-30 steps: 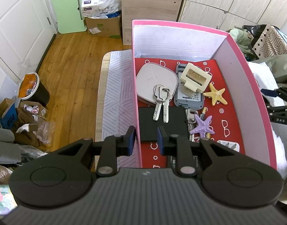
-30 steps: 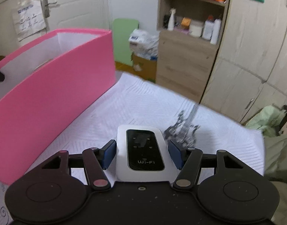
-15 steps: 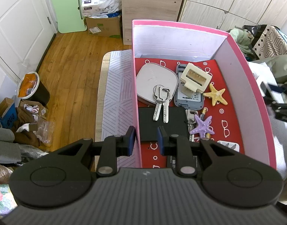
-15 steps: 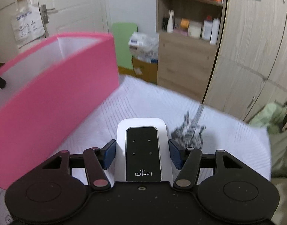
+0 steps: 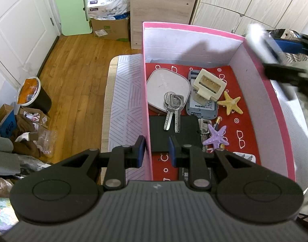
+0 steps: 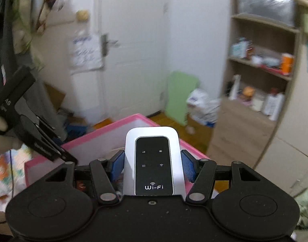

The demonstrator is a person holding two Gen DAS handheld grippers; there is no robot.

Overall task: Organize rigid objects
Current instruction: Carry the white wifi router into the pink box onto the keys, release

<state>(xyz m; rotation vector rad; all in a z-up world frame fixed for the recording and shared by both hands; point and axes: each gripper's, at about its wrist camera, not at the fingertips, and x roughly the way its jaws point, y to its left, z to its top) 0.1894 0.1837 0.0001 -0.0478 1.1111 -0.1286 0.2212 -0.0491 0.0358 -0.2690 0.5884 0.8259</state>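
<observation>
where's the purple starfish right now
In the left wrist view, the purple starfish lies on the pink box's red floor, right of the black slab and below the yellow starfish.

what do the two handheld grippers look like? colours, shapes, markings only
Both match. The left gripper has a black body with a ribbed grey top face, two round black discs, black linkage arms with silver pivot pins, and blue fingertip pads. The right gripper has the same discs, linkages, pins and blue pads, but its top face is smooth black with one small centre screw. No sleeves or cables clearly visible.
</observation>
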